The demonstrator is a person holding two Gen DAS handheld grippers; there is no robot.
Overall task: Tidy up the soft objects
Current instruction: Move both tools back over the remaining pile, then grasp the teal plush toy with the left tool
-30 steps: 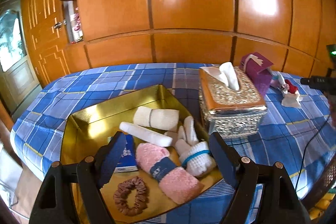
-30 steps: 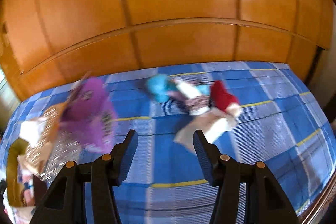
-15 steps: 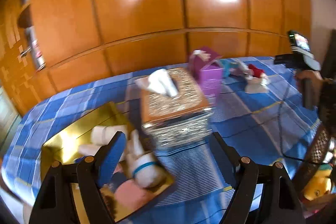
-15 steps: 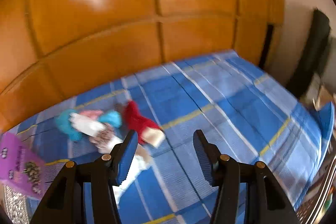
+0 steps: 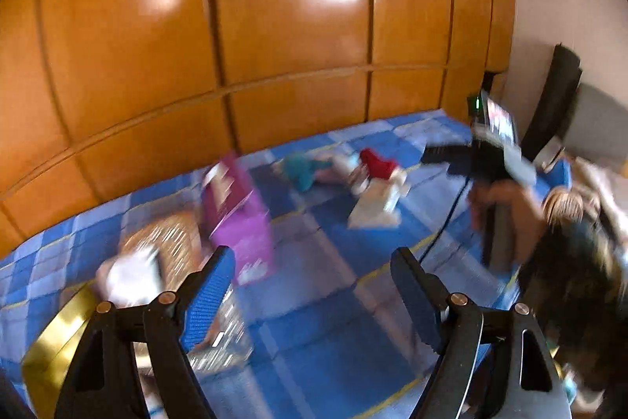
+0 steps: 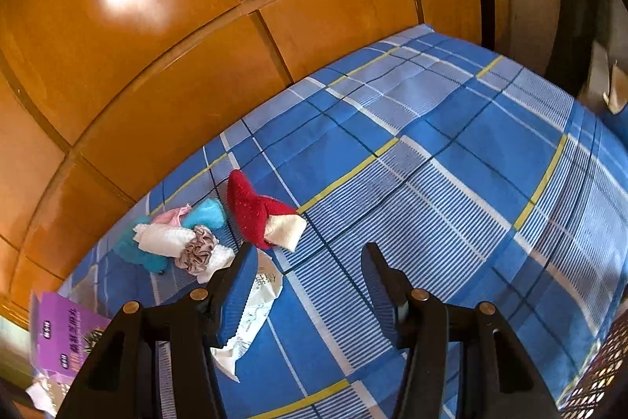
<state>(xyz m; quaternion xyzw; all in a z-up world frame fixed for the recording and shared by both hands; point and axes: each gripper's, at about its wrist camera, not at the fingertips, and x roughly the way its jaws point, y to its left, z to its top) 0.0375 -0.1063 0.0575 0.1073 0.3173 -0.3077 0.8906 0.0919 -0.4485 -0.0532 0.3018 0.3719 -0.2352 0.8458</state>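
You're between picks: both hand-held grippers, left (image 5: 312, 291) and right (image 6: 304, 283), hang with jaws apart and empty over the bed (image 6: 451, 160). The red sock (image 6: 255, 209) lies just ahead of the right one, beside the other soft pieces; next, lower and close on it

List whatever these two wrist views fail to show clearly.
- Gold tray: left wrist view, contents hidden by motion blur and the left gripper.
- White printed packet: right wrist view, partly covered by a finger of the right gripper.
- Purple cardboard box: right wrist view, cut by the frame edge; print too small to read.
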